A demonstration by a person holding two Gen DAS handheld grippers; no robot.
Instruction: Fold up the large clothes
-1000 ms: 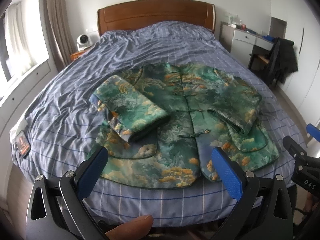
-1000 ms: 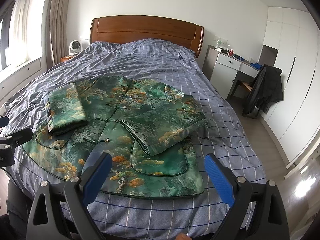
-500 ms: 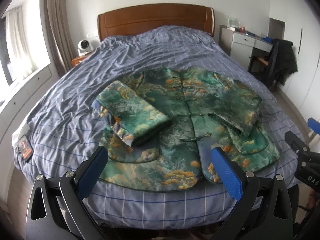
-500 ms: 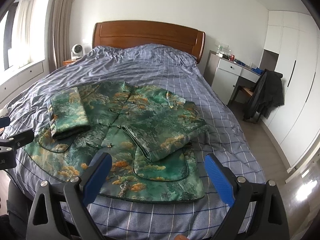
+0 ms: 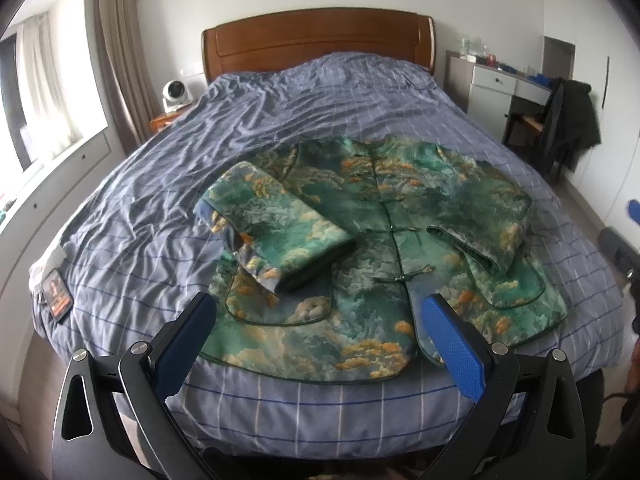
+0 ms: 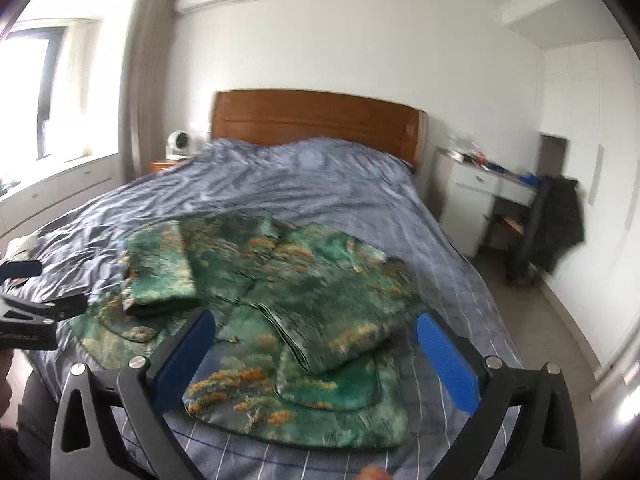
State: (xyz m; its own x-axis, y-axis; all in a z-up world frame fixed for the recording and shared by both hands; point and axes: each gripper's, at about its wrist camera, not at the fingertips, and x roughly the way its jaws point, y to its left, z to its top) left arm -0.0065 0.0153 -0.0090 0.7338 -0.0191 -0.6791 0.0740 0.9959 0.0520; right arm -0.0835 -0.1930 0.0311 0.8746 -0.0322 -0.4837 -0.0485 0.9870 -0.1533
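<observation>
A green patterned jacket (image 5: 372,240) with orange clouds lies front up on the bed (image 5: 168,184), both sleeves folded in over its front. It also shows, blurred, in the right wrist view (image 6: 288,280). My left gripper (image 5: 320,312) is open and empty, above the foot of the bed near the jacket's hem. My right gripper (image 6: 316,328) is open and empty, raised over the jacket's right side. Each gripper shows at the edge of the other's view.
The bed has a blue checked cover and a wooden headboard (image 5: 316,40). A small card (image 5: 56,292) lies at its left edge. A nightstand with a white fan (image 5: 174,94) stands left; a desk (image 5: 500,80) and a chair with a dark coat (image 5: 568,124) stand right.
Both grippers have pulled back and tilted up from the jacket; the right wrist view now shows more wall and is blurred by motion. The jacket has not moved.
</observation>
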